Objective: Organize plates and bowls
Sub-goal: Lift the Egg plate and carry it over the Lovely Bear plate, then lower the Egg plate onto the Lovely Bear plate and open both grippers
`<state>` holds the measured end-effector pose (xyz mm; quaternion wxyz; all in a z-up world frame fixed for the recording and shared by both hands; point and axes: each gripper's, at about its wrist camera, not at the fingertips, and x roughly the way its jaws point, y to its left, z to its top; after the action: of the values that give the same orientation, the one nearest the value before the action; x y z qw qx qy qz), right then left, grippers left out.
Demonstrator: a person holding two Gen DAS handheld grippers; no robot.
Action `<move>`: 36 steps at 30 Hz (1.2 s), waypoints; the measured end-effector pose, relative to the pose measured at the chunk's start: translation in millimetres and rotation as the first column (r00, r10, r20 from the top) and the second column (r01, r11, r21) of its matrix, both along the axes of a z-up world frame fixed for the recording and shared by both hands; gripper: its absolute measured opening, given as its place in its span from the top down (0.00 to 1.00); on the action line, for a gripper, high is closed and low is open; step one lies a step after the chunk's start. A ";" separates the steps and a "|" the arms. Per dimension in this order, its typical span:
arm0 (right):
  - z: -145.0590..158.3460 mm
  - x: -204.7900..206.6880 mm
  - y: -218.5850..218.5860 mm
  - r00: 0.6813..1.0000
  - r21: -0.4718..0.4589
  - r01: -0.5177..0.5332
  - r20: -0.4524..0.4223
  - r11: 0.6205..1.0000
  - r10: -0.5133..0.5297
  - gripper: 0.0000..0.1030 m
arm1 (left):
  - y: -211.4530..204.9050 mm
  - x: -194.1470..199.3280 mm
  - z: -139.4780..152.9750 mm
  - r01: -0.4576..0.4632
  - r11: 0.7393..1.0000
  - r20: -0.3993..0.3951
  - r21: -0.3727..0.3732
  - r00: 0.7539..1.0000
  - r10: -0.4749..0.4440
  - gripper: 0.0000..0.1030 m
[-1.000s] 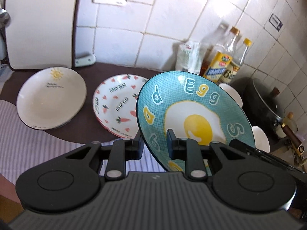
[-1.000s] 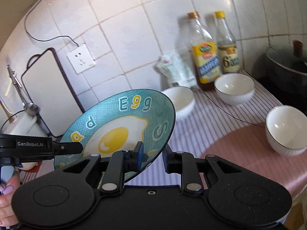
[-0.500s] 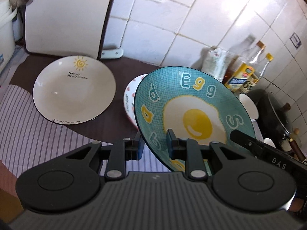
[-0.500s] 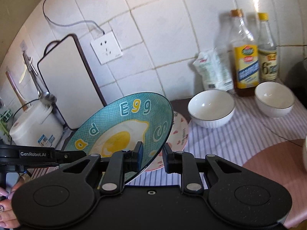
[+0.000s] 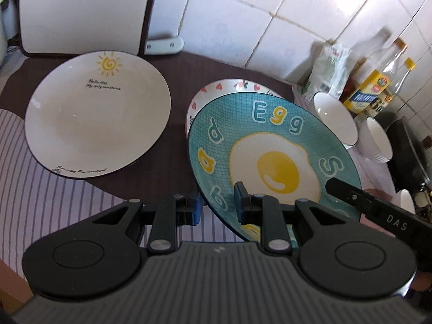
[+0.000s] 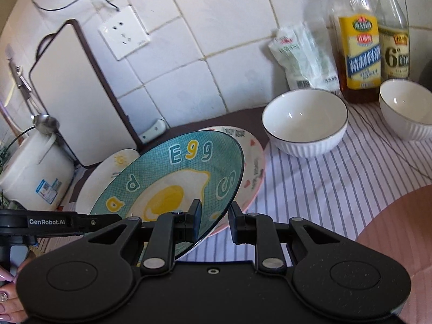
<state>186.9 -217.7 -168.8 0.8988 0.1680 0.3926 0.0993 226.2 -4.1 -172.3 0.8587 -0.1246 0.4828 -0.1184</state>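
Crowding egg plate (image 5: 272, 162): heart plate (image 5: 229, 86), bowls (image 5: 334, 118)

Lighting was bright daylight from the right; glare washed the wall tiles (image 5: 226, 24). Bottles (image 6: 359, 40) were motion-blurred. Fisheye distortion bent both views' edges.

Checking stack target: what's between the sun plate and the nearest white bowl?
The heart-patterned plate on the dark mat, with the teal egg plate held above it by both tools. Clearest in the left wrist view; sun plate, bowl.
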 end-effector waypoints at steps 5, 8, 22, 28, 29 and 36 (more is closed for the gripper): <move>-8.5 12.4 1.2 0.999 -0.023 0.000 -0.040 1.000 -0.001 0.75 | 1.7 10.5 -12.0 -0.002 1.000 -0.040 0.005 0.999 0.002 0.78; -12.9 18.4 3.6 0.998 -0.024 0.004 -0.059 1.000 -0.005 0.75 | 2.3 12.6 -13.3 0.004 1.000 -0.030 0.014 1.000 -0.004 0.78; -16.2 39.7 16.3 0.996 -0.176 -0.009 -0.091 0.984 -0.007 0.73 | -4.7 37.1 -23.7 -0.020 1.000 -0.098 0.018 0.995 0.022 0.78; -14.4 47.6 24.8 0.992 -0.264 -0.058 -0.119 0.963 0.027 0.66 | -8.0 42.0 -23.1 -0.019 0.999 -0.139 0.036 0.990 0.024 0.77; -13.7 49.1 24.5 0.992 -0.270 -0.061 -0.124 0.961 0.028 0.65 | -8.3 43.6 -23.7 -0.022 0.999 -0.151 0.029 0.988 0.027 0.77; -15.8 53.5 32.0 0.990 -0.363 -0.067 -0.142 0.929 0.015 0.60 | -14.8 42.7 -24.0 -0.028 0.999 -0.169 0.044 0.985 0.035 0.77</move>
<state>240.5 -185.7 -184.6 0.8830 -0.0049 0.4683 0.0313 268.9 -18.9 -196.3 0.8186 -0.1240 0.5545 -0.0837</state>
